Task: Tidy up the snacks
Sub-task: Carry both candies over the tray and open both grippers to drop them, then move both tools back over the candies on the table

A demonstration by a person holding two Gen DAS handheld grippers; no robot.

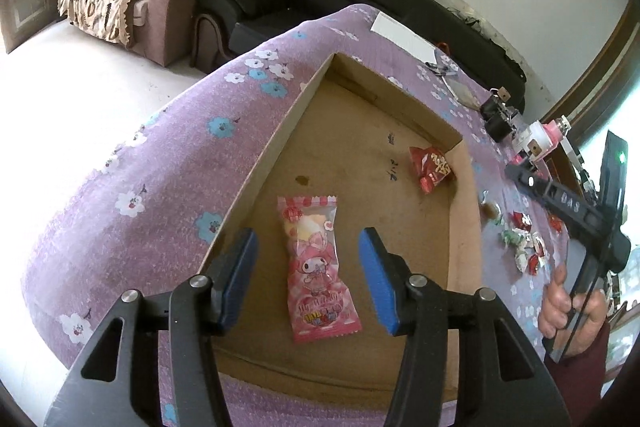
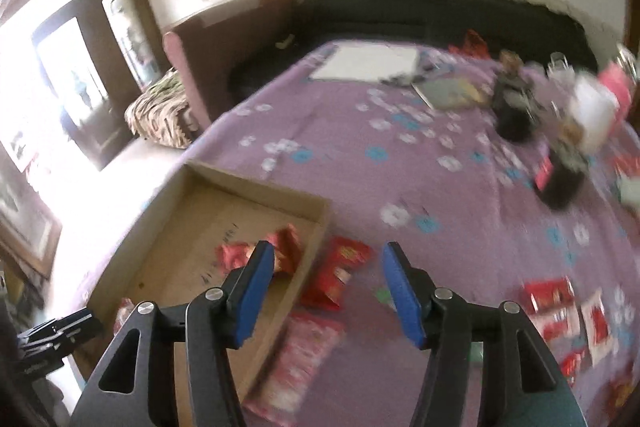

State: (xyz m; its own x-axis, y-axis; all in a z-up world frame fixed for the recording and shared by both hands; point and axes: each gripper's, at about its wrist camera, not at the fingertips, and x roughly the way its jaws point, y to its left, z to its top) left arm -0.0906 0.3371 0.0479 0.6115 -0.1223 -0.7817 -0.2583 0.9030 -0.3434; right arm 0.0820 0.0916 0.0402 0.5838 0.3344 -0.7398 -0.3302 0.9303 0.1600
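Note:
A shallow cardboard box point(image 1: 280, 131) lies on the purple flowered tablecloth point(image 1: 160, 163). On its floor lie a pink cartoon snack packet point(image 1: 316, 267) and, in the far right corner, a red packet point(image 1: 430, 167). My left gripper point(image 1: 308, 239) hovers open over the pink packet, with its blue pads apart from it on both sides. The right wrist view is blurred. There my right gripper point(image 2: 328, 251) stands open above a red packet point(image 2: 340, 275) that lies on the cloth just outside the box point(image 2: 256, 187). A pink packet point(image 2: 304, 359) lies beside the box wall.
Several small red and white sweets point(image 1: 524, 247) are scattered on the cloth to the right of the box. More red packets point(image 2: 560, 311) lie at the right. A hand point(image 1: 568, 307) holds the other tool. Dark jars point(image 2: 516, 115), a book point(image 2: 452, 93) and white paper point(image 2: 368, 63) stand farther back.

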